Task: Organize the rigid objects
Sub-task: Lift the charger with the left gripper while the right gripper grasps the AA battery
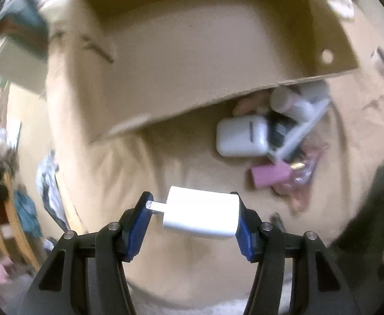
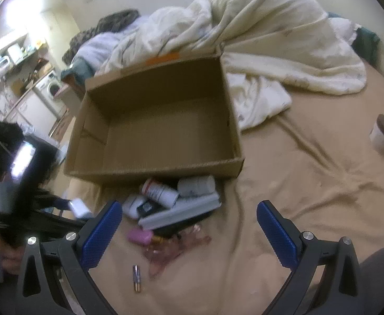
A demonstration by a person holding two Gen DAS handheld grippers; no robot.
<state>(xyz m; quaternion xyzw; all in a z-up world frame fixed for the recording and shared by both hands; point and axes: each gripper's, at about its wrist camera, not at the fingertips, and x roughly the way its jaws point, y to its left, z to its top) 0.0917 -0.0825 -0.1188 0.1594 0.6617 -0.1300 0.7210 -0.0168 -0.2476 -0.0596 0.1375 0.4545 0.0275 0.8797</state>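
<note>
My left gripper is shut on a white wall charger, its blue pads pressing the plug prong on one side and the body's end on the other, above the tan sheet. Ahead lies an open, empty cardboard box. By its near wall is a pile: a white case, a pink item, a grey bar. My right gripper stands open over that pile, nothing between its fingers. In the right wrist view the charger shows at the left, beside the box.
White bottles and the grey bar lie against the box front. A small battery lies near my right gripper. A brown-lidded jar stands far right. A rumpled duvet lies behind the box.
</note>
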